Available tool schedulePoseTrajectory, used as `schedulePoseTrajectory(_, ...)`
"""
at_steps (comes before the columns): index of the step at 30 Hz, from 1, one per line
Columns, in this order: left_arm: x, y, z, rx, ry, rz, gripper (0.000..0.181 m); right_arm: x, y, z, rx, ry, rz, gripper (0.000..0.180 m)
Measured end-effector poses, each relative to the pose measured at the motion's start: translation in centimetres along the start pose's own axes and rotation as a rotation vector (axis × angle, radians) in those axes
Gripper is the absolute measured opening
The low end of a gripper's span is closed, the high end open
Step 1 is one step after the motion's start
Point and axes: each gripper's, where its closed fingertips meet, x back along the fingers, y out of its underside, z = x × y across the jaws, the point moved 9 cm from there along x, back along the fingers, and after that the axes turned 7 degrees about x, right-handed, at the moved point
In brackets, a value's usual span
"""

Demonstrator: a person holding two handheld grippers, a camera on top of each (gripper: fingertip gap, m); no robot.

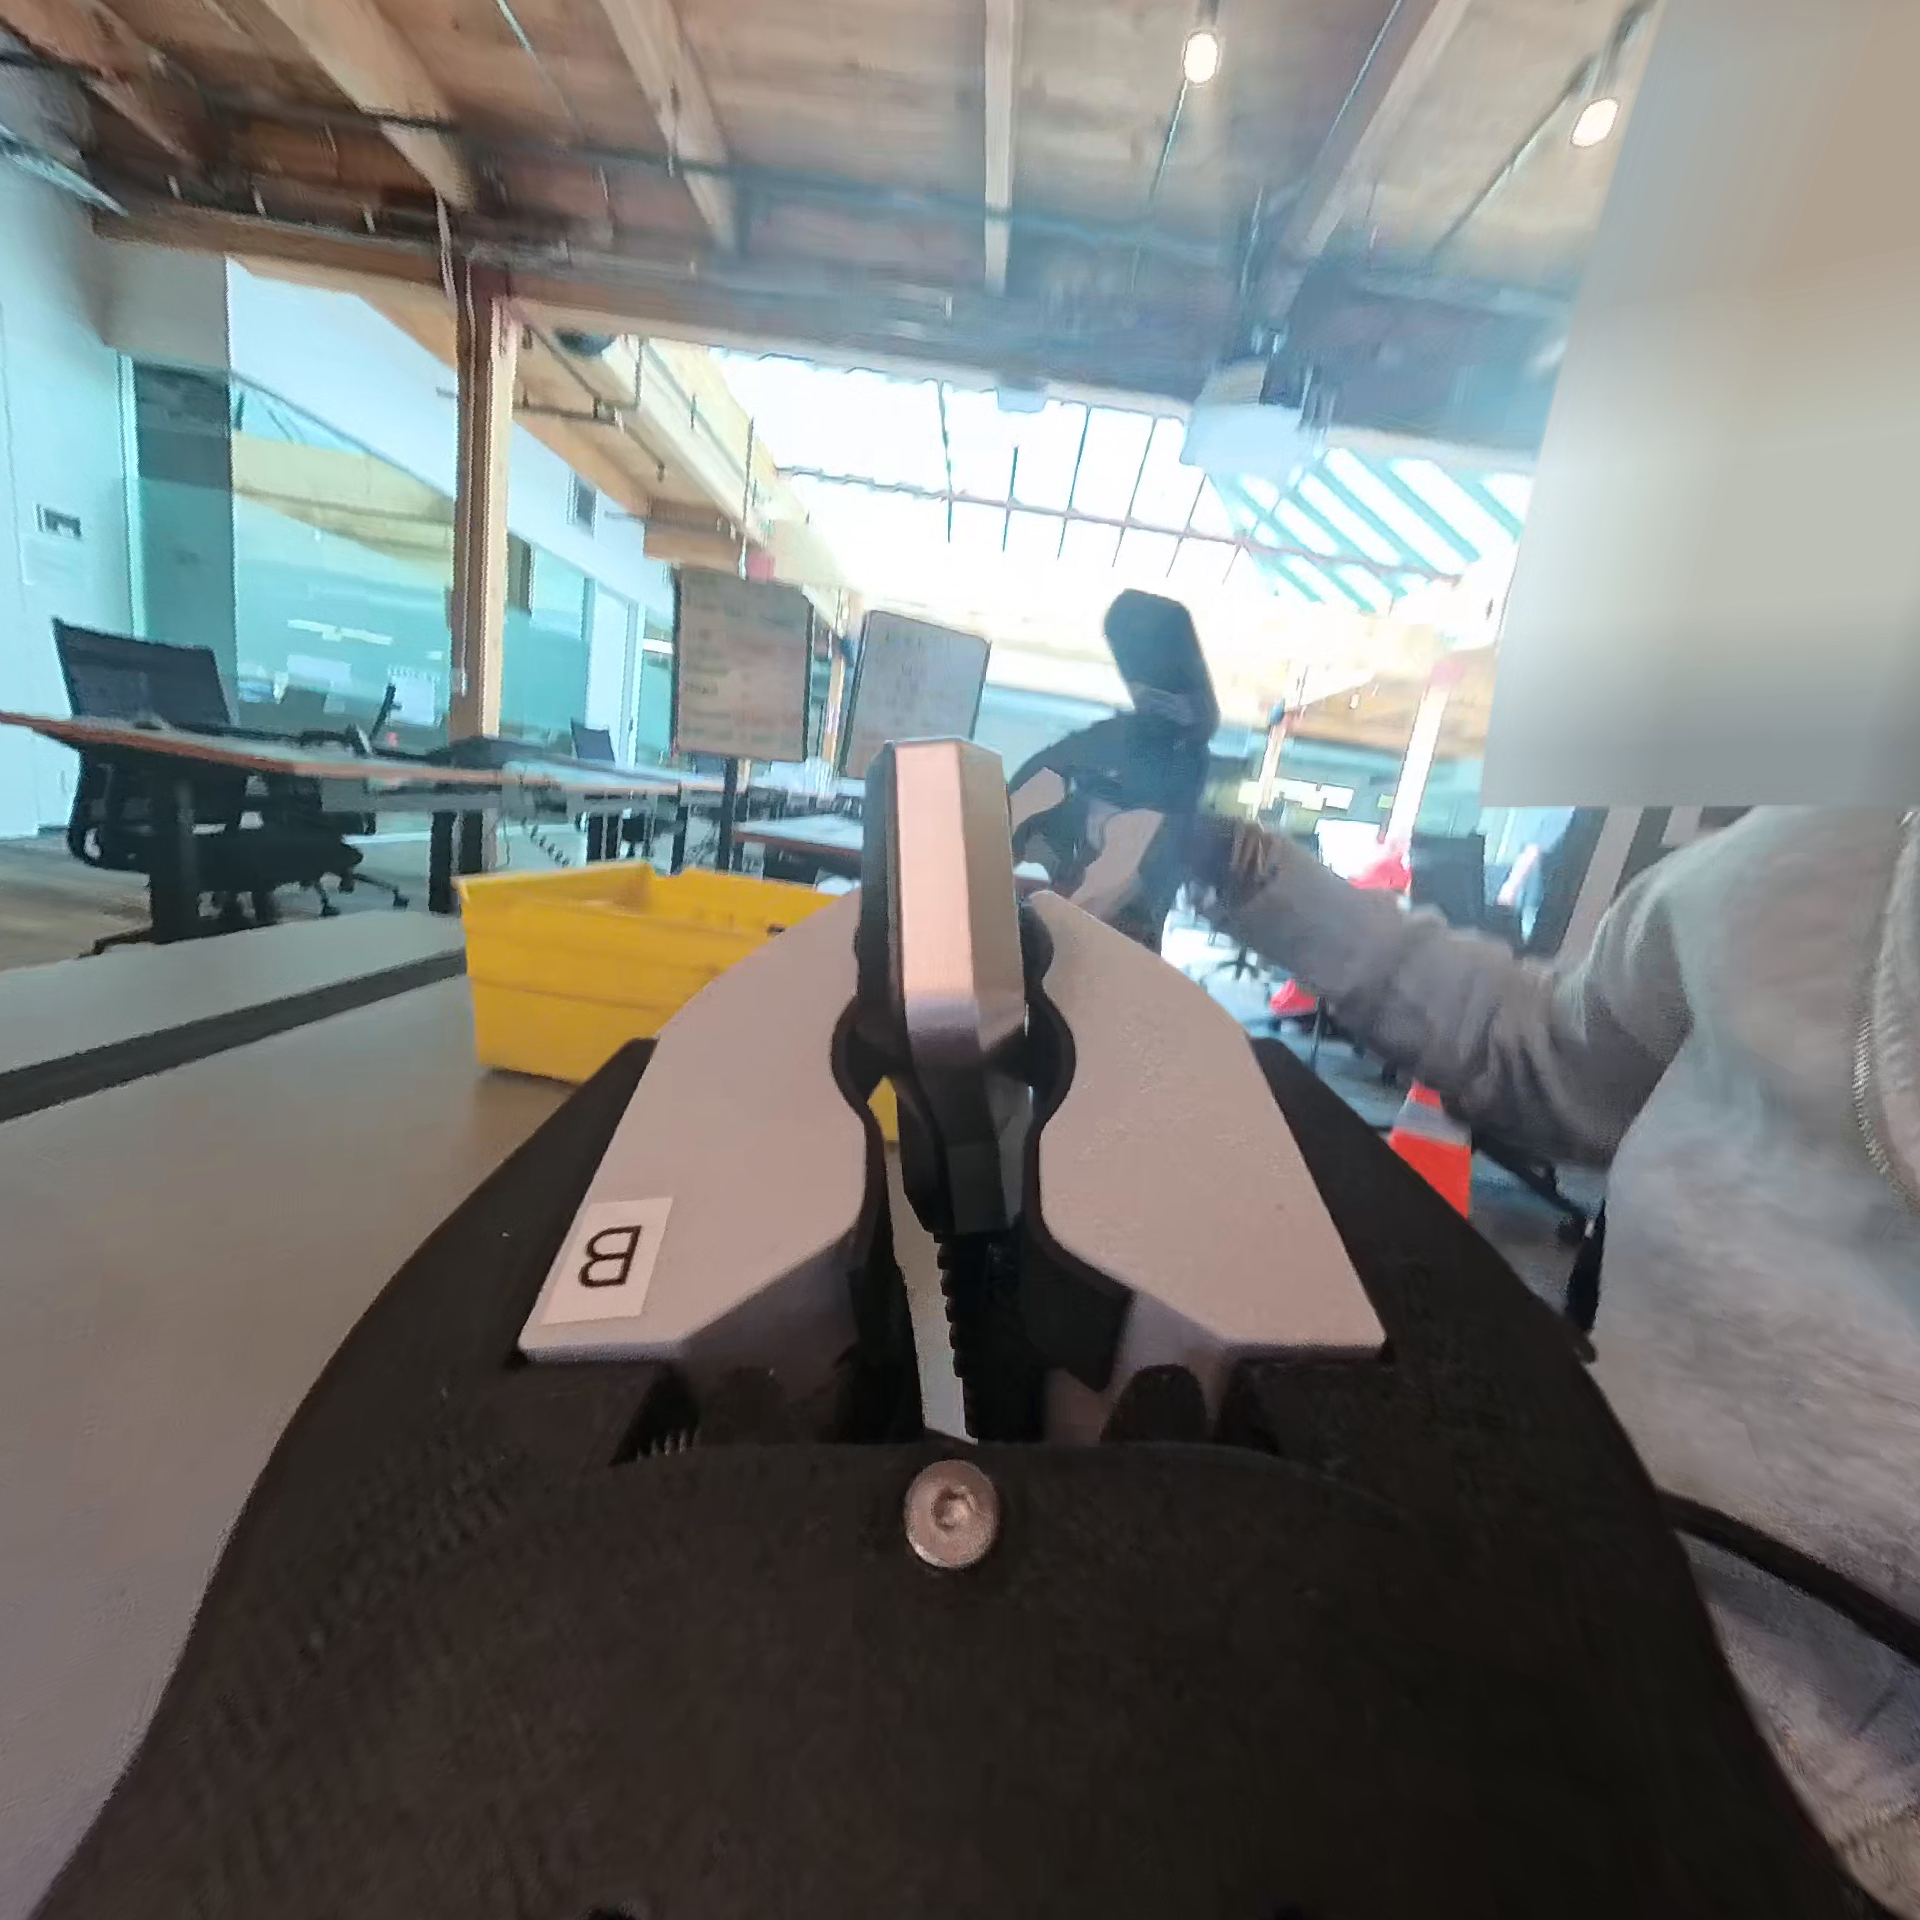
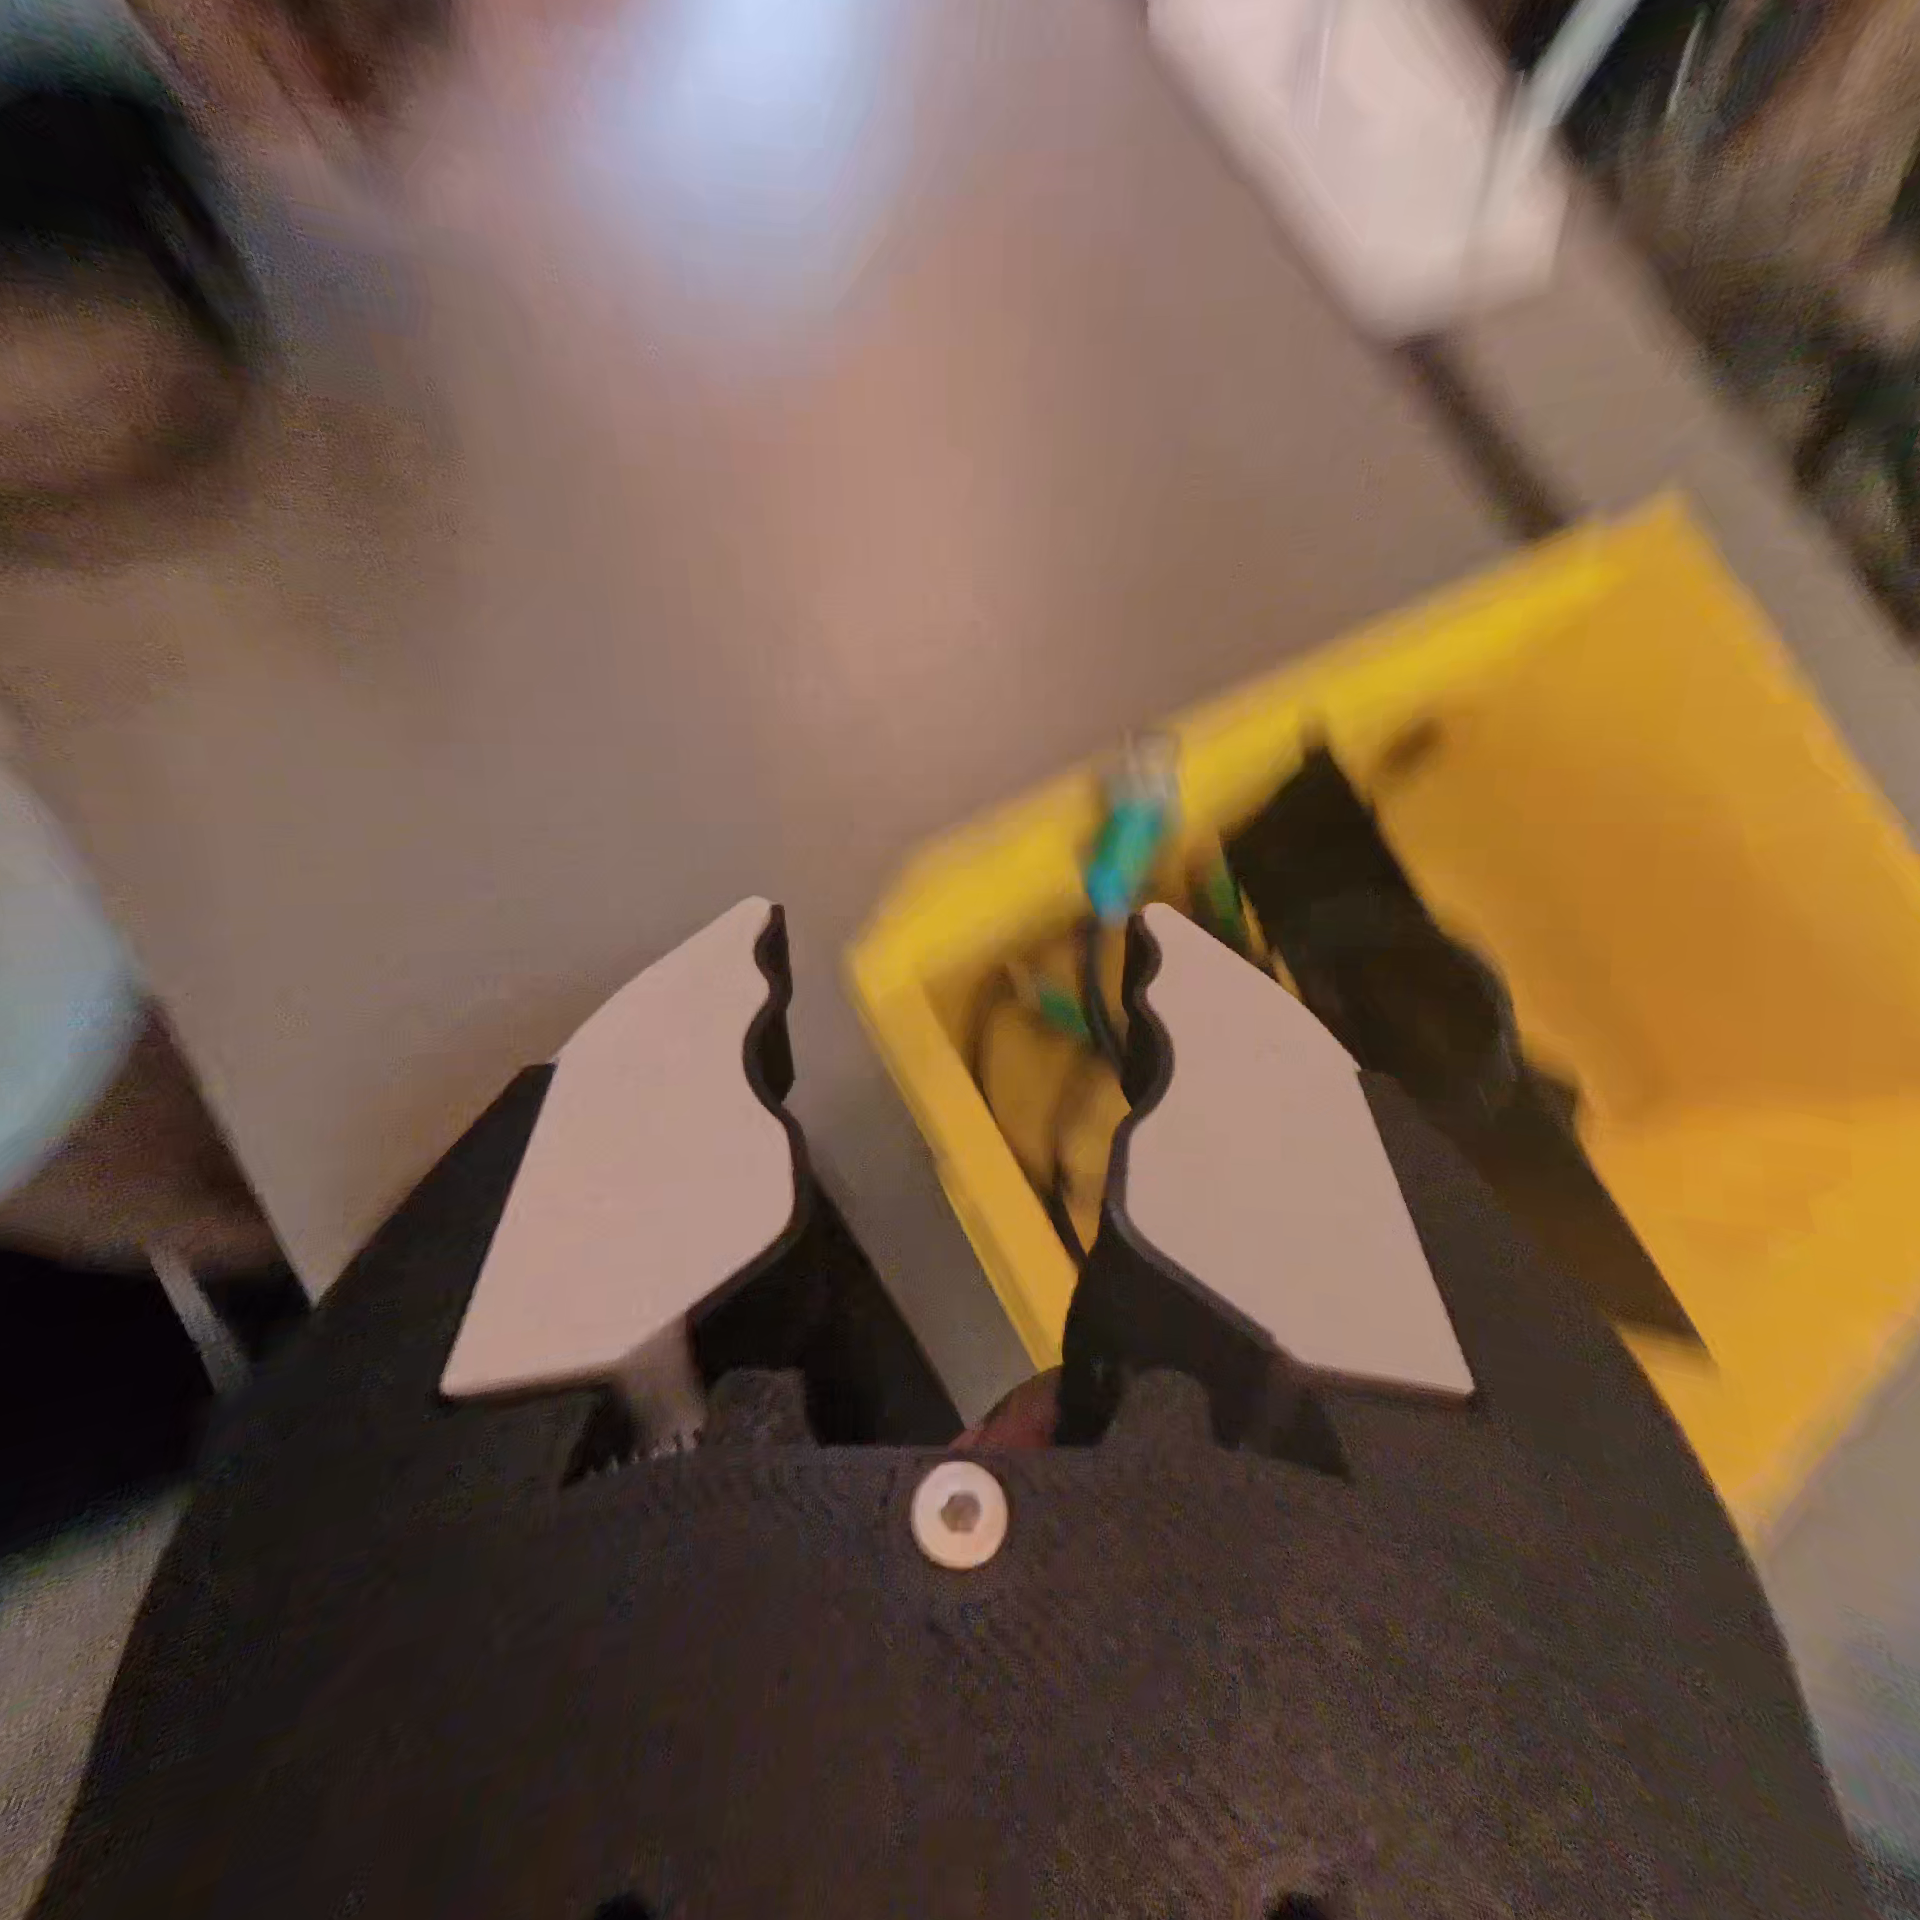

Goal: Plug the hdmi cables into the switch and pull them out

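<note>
My left gripper (image 1: 940, 912) is shut on a flat silver and black box, the switch (image 1: 935, 831). The switch stands upright between the jaws, raised above the grey table (image 1: 208, 1195). My right gripper (image 2: 956, 920) is open and empty, hovering over the near corner of a yellow bin (image 2: 1610, 883). The bin holds dark cables, one with a teal-green plug (image 2: 1127, 842), and a black object (image 2: 1371, 966). The right wrist view is blurred by motion. In the left wrist view the right gripper (image 1: 1153, 675) shows farther off, held by a hand in a grey sleeve (image 1: 1455, 997).
The yellow bin (image 1: 582, 956) stands on the table just beyond my left gripper. A person in grey sits at the right. Desks and chairs (image 1: 187, 790) stand behind. An orange cone (image 1: 1434, 1132) is on the floor. A white object (image 2: 1351, 156) lies at the table's far edge.
</note>
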Motion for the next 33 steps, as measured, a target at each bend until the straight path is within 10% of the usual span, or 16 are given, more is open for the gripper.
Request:
schedulePoseTrajectory(1,0.2,-0.3,-0.1,0.013,0.003,0.036,0.022,0.3,-2.2,-1.0,-0.026,-0.017,0.2,0.062)
schedulePoseTrajectory(5,1.1,-1.3,-0.2,0.022,0.014,0.144,0.021,-3.9,-8.2,-6.8,0.009,-0.216,0.746,0.089)
schedulePoseTrajectory(9,1.7,-1.9,-0.1,-0.002,0.013,0.198,0.021,-14.3,-10.2,-12.1,0.118,-0.523,0.378,0.123)
schedulePoseTrajectory(12,2.1,-2.2,-0.3,-0.056,-0.073,0.211,0.022,-17.3,-13.4,-14.4,0.189,-0.486,0.306,0.096)
schedulePoseTrajectory(16,2.6,-2.3,-1.5,0.001,-0.173,0.209,0.021,-15.6,-17.2,-17.3,0.786,-0.19,0.438,0.078)
schedulePoseTrajectory(21,2.4,-1.7,-2.1,0.083,-0.197,0.158,0.021,-16.7,-19.5,-19.7,1.0,-0.423,0.4,0.067)
schedulePoseTrajectory(33,2.1,-1.0,-2.3,0.126,-0.206,0.112,0.022,-22.8,-19.5,-22.7,1.483,-0.374,0.245,0.028)
